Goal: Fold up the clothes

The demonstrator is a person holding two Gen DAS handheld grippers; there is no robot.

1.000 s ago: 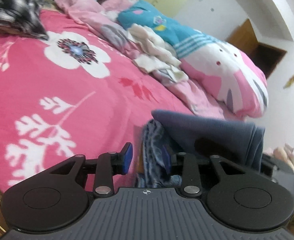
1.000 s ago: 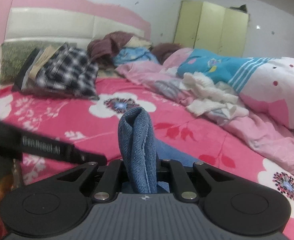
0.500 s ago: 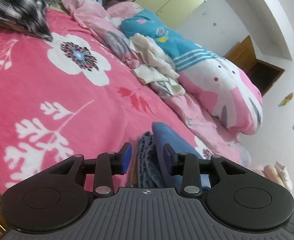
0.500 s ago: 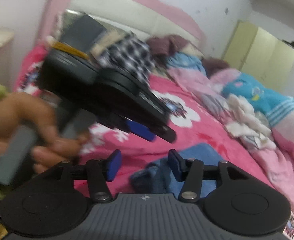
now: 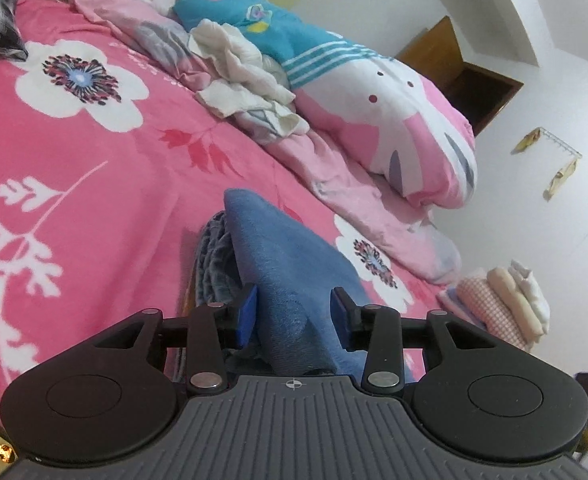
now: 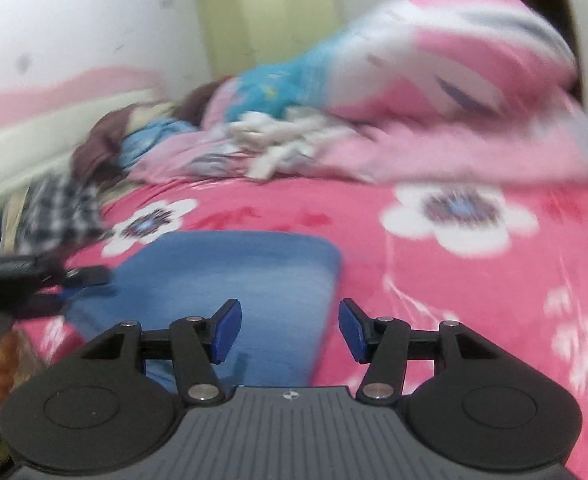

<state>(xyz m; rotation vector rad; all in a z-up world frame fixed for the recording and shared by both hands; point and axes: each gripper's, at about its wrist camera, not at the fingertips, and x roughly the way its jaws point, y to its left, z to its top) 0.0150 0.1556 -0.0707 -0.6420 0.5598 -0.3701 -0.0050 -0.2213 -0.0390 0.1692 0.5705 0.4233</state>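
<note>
1. The blue jeans [image 6: 229, 276] lie as a flat folded slab on the pink flowered bed [image 6: 474, 280], low and centre-left in the right wrist view. In the left wrist view, their layered folded edges show low and centre.
2. The left gripper [image 5: 293, 316] has its jaws apart, and a raised ridge of denim passes between the blue pads. I cannot tell whether either pad touches the cloth. If a pad does catch it, pulling back could drag the top layer and open the fold.
3. The right gripper [image 6: 289, 330] is also apart, holding nothing, above the near edge of the jeans. Its view is smeared by motion, so a quick sweep there could snag that edge and skew the slab.
4. The stacked layers under the ridge look loose. A sideways nudge could slide them out of line.
5. The white crumpled clothes [image 5: 245, 80] sit mid-frame towards the top, against the rolled quilt [image 5: 394, 120]. They are well apart from the jeans, so tangling seems unlikely.
6. Folded items [image 5: 502, 300] lie at the right edge, clear of both grippers.
</note>
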